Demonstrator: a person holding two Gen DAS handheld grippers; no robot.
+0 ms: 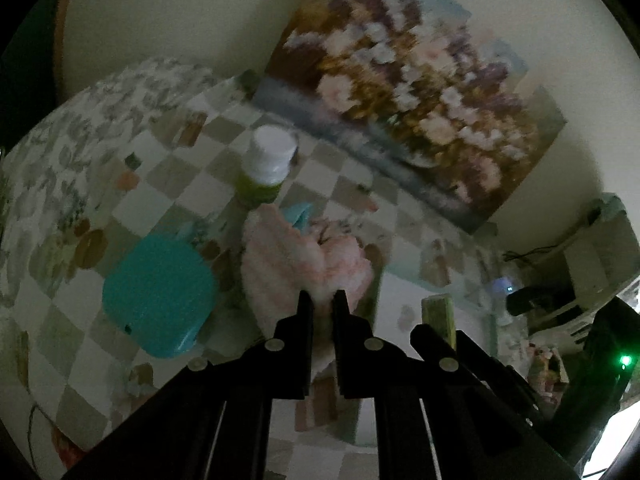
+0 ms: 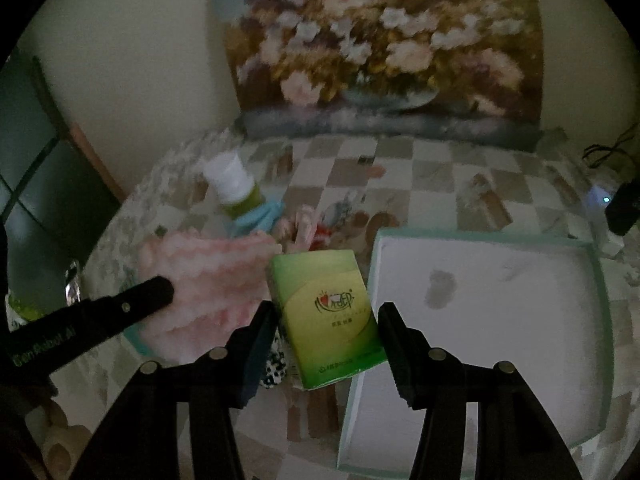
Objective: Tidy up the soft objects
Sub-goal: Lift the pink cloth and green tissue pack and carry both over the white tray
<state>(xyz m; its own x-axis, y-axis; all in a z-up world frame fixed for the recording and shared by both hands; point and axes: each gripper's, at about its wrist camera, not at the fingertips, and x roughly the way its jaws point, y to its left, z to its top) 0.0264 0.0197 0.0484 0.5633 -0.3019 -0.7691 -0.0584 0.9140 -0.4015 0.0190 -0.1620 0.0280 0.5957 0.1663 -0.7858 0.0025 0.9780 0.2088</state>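
Observation:
My left gripper (image 1: 322,300) is shut on a fluffy pink cloth (image 1: 296,256) and holds it above the checked tablecloth; the same cloth (image 2: 208,280) and the left gripper (image 2: 160,288) show in the right wrist view. My right gripper (image 2: 328,320) is shut on a green tissue pack (image 2: 326,314), held beside the open white box (image 2: 500,280). The pack's top (image 1: 438,312) shows in the left wrist view. A light blue soft item (image 2: 260,212) and small pink pieces (image 2: 300,224) lie on the table behind.
A teal lid (image 1: 158,296) lies left of the cloth. A white-capped green bottle (image 1: 266,168) stands behind it, also in the right wrist view (image 2: 236,188). A flower painting (image 2: 380,48) leans on the wall. A black device (image 2: 622,208) sits far right.

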